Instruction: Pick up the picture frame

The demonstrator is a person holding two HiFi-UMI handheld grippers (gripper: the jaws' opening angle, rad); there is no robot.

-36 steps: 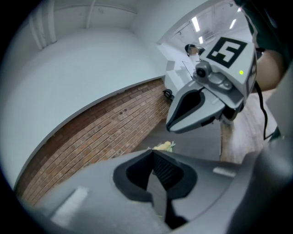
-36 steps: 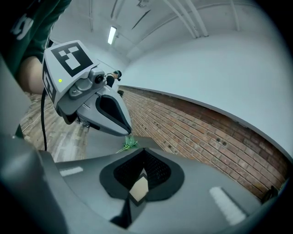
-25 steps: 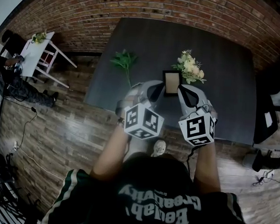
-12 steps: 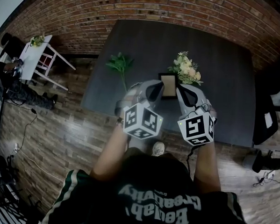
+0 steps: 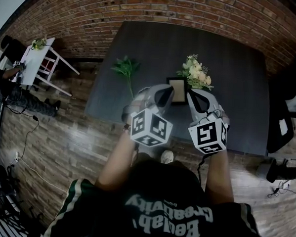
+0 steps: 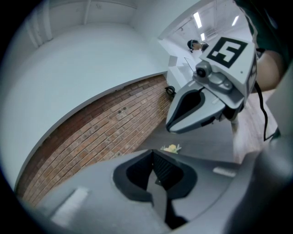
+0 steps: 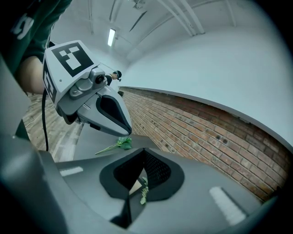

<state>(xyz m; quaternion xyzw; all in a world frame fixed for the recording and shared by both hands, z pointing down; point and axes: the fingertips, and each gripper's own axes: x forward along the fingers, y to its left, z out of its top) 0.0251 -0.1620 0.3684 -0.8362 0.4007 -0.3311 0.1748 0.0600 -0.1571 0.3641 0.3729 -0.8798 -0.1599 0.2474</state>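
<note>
The picture frame (image 5: 178,90), dark-rimmed with a pale middle, lies on the dark table (image 5: 228,105), just in front of a bunch of pale flowers (image 5: 196,73). My left gripper (image 5: 165,91) points at its left edge and my right gripper (image 5: 191,95) at its right edge, so the frame sits between the two tips. Both jaws look shut with nothing clamped. In the right gripper view a pale bit of the frame (image 7: 137,185) and a green stem show beyond the right gripper (image 7: 132,194). The left gripper (image 6: 158,185) shows only table ahead of it.
A green leafy sprig (image 5: 125,67) lies on the table to the left of the frame. A brick wall (image 5: 143,11) backs the table. A white side table (image 5: 42,53) and a seated person (image 5: 4,73) are far left. A dark chair (image 5: 286,123) stands at the right.
Both grippers have shifted a little across the table, still flanking the frame. The frame and flowers lie where they were. Neither jaw has opened.
</note>
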